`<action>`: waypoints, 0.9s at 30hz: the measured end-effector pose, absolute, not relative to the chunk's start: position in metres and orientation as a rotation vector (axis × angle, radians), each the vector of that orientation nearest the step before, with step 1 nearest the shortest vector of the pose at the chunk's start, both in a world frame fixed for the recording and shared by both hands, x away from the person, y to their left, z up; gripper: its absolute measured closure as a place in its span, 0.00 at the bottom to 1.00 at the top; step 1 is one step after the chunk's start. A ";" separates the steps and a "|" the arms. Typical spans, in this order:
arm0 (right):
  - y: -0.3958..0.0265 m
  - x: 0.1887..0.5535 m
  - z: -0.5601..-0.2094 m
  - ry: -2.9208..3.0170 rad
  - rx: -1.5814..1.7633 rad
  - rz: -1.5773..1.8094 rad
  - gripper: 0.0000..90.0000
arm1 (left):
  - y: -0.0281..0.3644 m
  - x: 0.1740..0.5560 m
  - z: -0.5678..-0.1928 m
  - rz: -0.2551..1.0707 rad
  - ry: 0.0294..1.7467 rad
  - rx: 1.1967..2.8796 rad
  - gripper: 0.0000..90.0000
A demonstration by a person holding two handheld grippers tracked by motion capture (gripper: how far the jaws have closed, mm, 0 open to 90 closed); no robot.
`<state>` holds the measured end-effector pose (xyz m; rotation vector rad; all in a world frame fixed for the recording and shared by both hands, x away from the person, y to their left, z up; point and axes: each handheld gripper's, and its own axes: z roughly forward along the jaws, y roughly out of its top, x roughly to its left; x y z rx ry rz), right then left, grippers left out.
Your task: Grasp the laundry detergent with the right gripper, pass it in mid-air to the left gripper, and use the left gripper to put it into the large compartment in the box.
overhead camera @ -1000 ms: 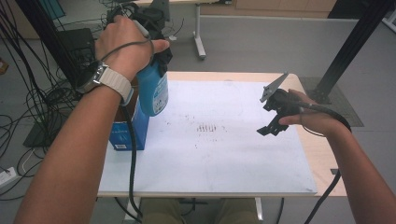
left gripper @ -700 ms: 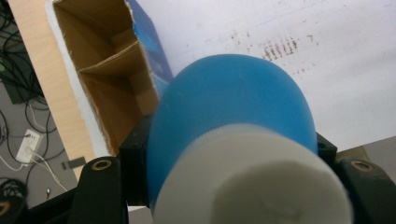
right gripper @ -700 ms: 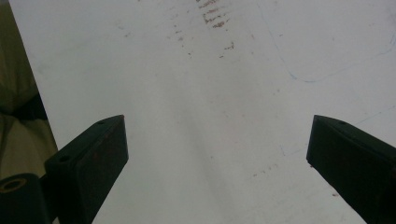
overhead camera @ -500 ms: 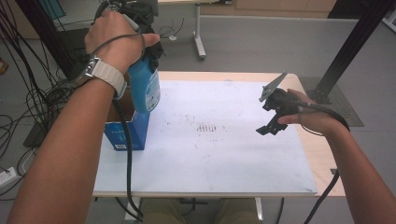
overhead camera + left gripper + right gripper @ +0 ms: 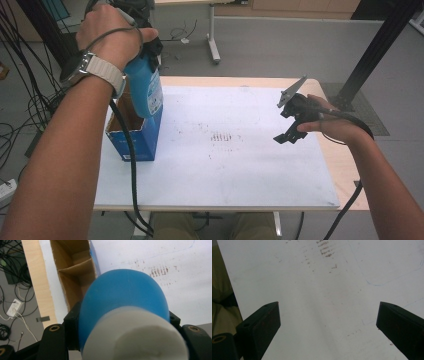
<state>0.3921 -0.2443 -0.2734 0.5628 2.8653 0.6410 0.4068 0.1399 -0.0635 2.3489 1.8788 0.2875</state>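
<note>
A white mat [image 5: 215,175] with dark smudges covers the desk [image 5: 345,165]; black cables [image 5: 30,105] lie on the floor at left.

No legible text, brand, number or sign on anything here. The blue plastic bottle with the white cap [image 5: 146,92] shows a plain face. The open blue cardboard box [image 5: 136,141] carries pale print low on its front, too small and blurred to read. The white table sheet [image 5: 220,165] bears only rows of brownish smudges and faint blue pen lines, no characters.
</note>
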 end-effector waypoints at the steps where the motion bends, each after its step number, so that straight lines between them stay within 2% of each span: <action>1: -0.245 0.392 -0.274 2.867 0.563 0.637 0.06 | 0.141 0.407 -0.063 0.293 1.880 2.347 0.42; 27: -0.249 0.396 -0.274 2.872 0.580 0.627 0.06 | 0.170 0.416 -0.059 0.280 1.982 2.262 0.42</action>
